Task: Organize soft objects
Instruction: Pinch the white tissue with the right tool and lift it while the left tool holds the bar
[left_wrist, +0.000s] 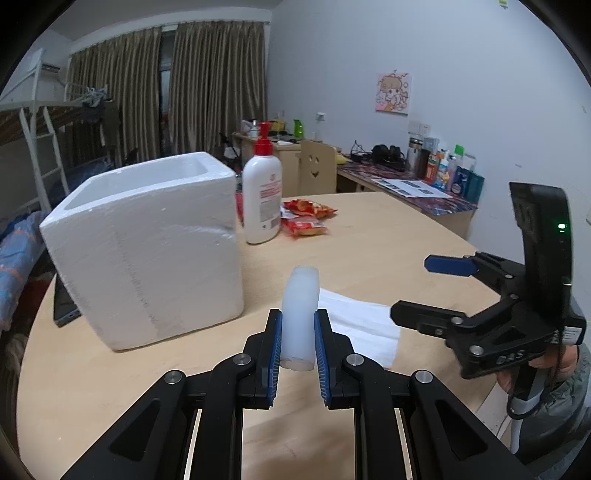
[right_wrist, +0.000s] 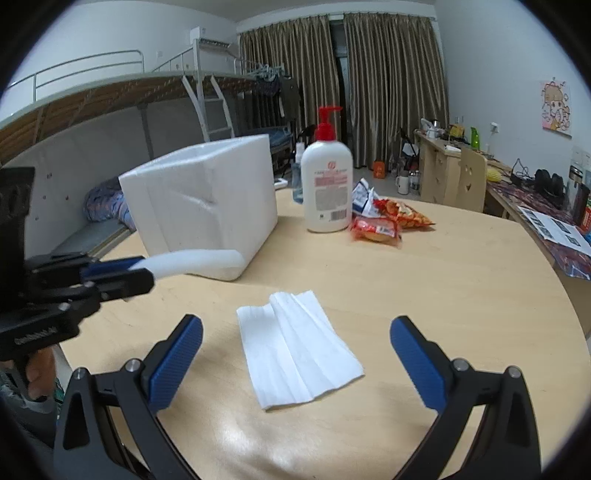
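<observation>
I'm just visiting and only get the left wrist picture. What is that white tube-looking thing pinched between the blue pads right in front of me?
Observer: In the right wrist view, the left gripper holds a long white foam strip that bends sideways toward the white foam box.
Operator: And the white tissue behind it?
Observer: It lies flat and creased on the round wooden table, untouched, between the wide-open fingers of the right gripper.
Operator: Anything hidden behind the white pump bottle with the red top?
Observer: Yes, a small clear bottle of bluish liquid stands just behind it.
</observation>
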